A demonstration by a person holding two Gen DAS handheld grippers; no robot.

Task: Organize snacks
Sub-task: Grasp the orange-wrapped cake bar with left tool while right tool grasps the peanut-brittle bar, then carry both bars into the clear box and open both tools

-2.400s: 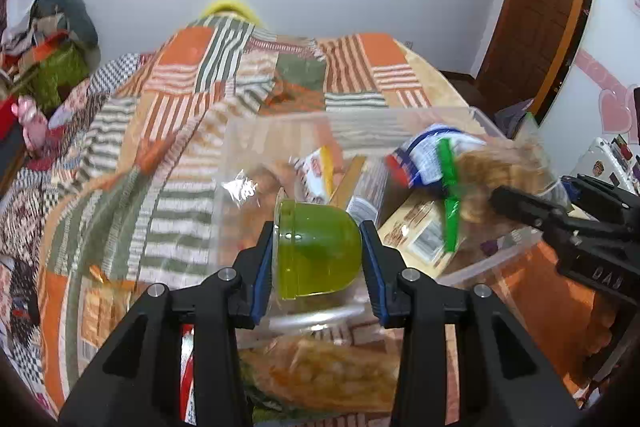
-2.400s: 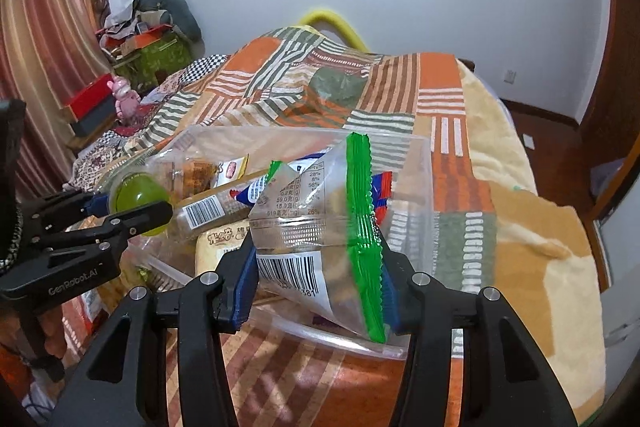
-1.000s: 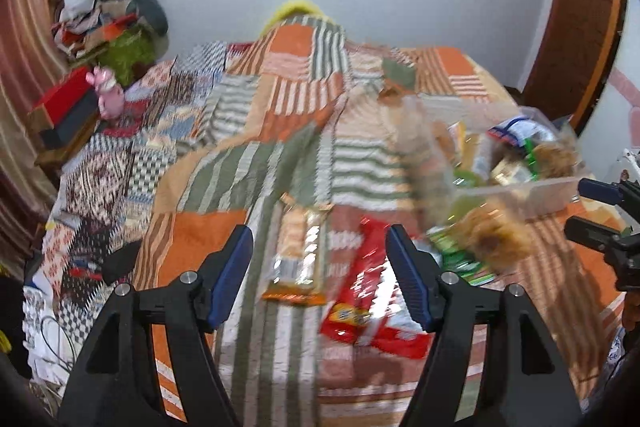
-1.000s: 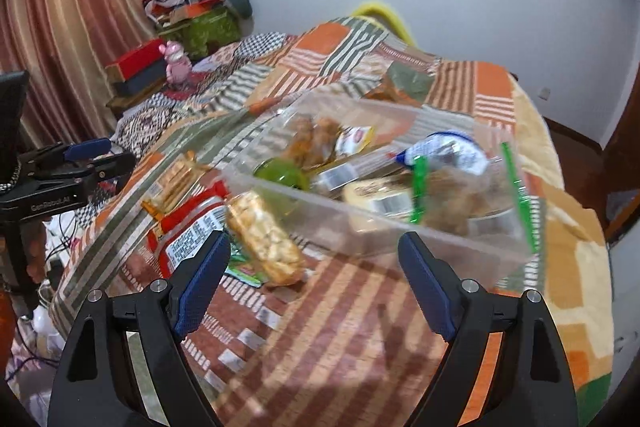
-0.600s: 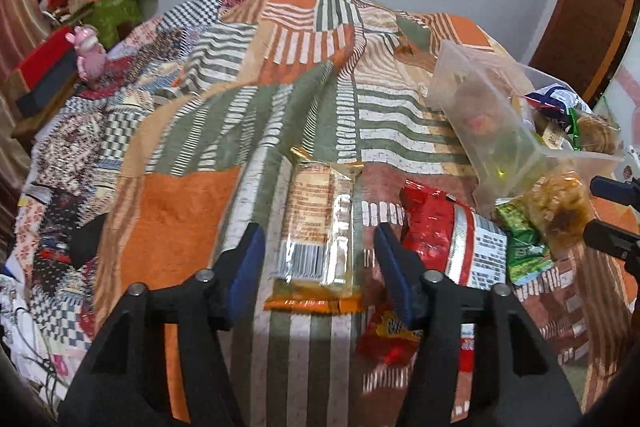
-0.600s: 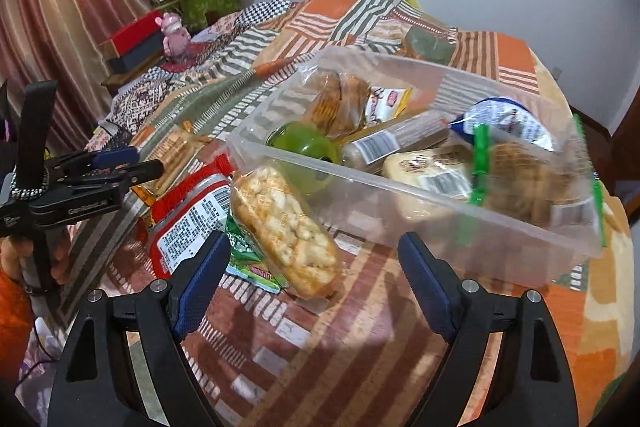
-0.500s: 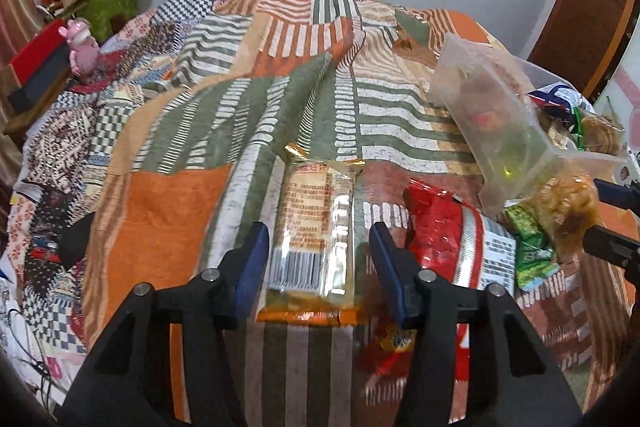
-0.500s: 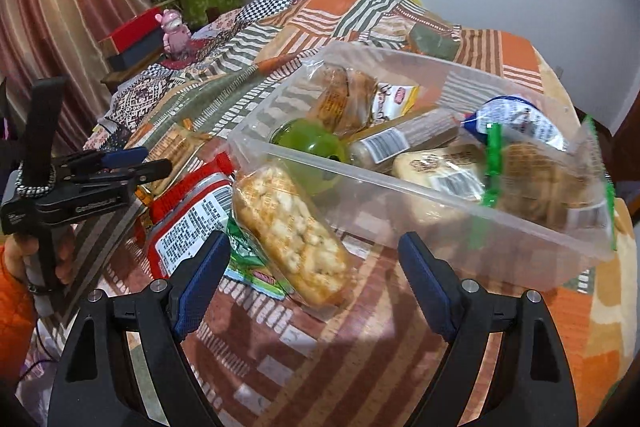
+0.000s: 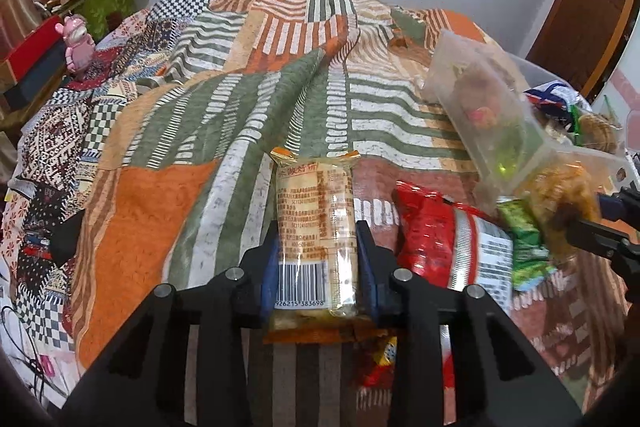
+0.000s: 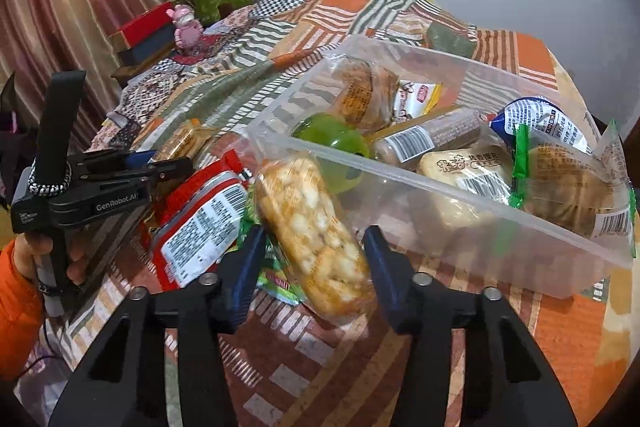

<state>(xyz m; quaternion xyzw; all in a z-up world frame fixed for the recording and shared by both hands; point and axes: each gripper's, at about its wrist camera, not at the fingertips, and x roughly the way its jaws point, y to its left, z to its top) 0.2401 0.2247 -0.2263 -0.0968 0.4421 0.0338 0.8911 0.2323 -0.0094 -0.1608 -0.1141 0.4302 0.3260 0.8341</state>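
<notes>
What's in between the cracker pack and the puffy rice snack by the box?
The red snack bag lies between the cracker pack and the puffy rice snack, with a small green packet beside it. The left wrist view shows this best.

The left gripper (image 10: 168,167) body reads "GenRobot.AI"; the biscuit pack (image 9: 316,227) barcode shows "926215 383698".

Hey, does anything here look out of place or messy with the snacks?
Yes. Several packets lie outside the clear bin: the red packet, a green packet beneath, the puffed-snack bag leaning on the bin's wall between the right gripper's fingers, and the cracker pack at the left gripper.
</notes>
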